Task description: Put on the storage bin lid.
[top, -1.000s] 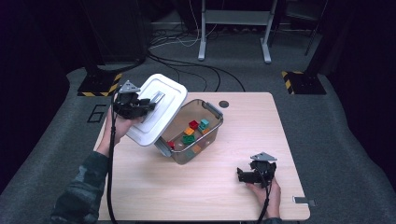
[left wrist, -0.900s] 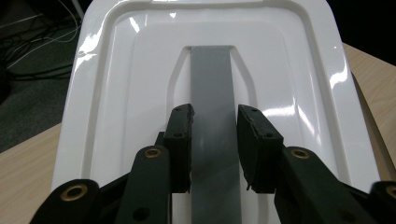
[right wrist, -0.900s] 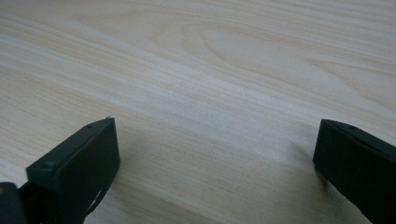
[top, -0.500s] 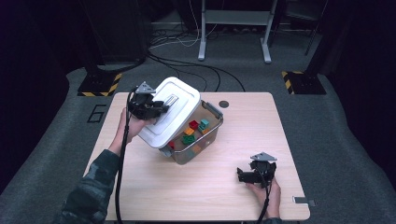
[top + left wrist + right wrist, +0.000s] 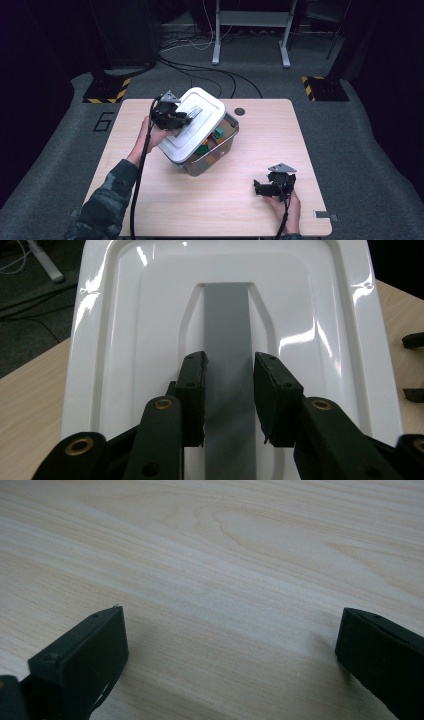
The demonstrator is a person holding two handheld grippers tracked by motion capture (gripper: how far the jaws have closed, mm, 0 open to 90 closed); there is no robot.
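Observation:
A white plastic lid [image 5: 192,125] with a grey handle [image 5: 229,330] hangs tilted over a clear box [image 5: 212,152] of coloured blocks [image 5: 218,133] at the table's middle. My left gripper [image 5: 186,118] is shut on that grey handle, its pads [image 5: 192,385] pressing the strip from both sides. The lid covers the box's left part; the right part stays uncovered with several blocks showing. My right gripper [image 5: 257,189] rests low over bare table at the front right, its jaws wide open with nothing between them [image 5: 227,645].
The wooden table [image 5: 150,200] has free room in front and to the right of the box. A small dark disc [image 5: 240,111] lies near the far edge. Cables and a metal stand's legs [image 5: 250,35] are on the floor beyond.
My left gripper has carried the lid to the right and slightly down, from beside the box to over its left part. The right gripper has stayed in place.

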